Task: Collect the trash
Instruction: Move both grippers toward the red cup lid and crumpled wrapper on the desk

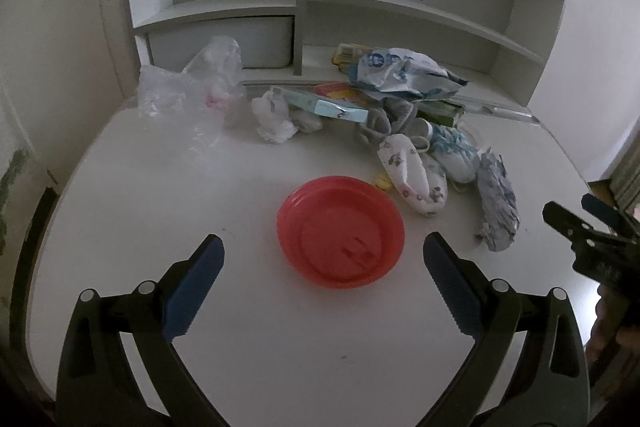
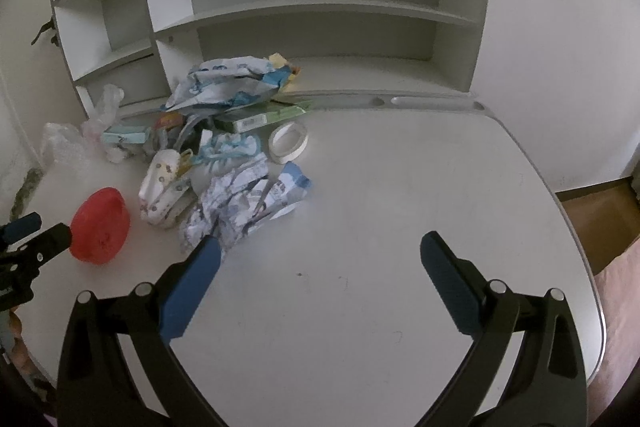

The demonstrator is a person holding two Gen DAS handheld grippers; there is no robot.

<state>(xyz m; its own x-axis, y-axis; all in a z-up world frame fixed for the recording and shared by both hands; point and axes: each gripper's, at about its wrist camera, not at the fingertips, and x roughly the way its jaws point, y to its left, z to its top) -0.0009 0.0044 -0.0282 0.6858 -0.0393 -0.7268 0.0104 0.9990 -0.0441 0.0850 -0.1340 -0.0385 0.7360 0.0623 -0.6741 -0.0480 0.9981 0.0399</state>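
A red plastic plate (image 1: 341, 231) lies on the white desk (image 1: 240, 327), just ahead of my left gripper (image 1: 323, 249), which is open and holds nothing. Behind the plate lies a heap of trash: a crumpled printed paper (image 1: 497, 205), a patterned baby shoe (image 1: 414, 173), a crumpled blue-white wrapper (image 1: 404, 73), a teal box (image 1: 320, 103) and a white tissue wad (image 1: 272, 119). My right gripper (image 2: 320, 247) is open and empty, its left finger close to the crumpled printed paper (image 2: 228, 211). The red plate (image 2: 100, 225) shows at the left there.
A clear plastic bag (image 1: 188, 87) lies at the desk's back left. A roll of white tape (image 2: 288, 141) and a green box (image 2: 260, 117) sit near the heap. White shelves (image 2: 320, 15) rise behind. The right half of the desk (image 2: 420, 187) is bare.
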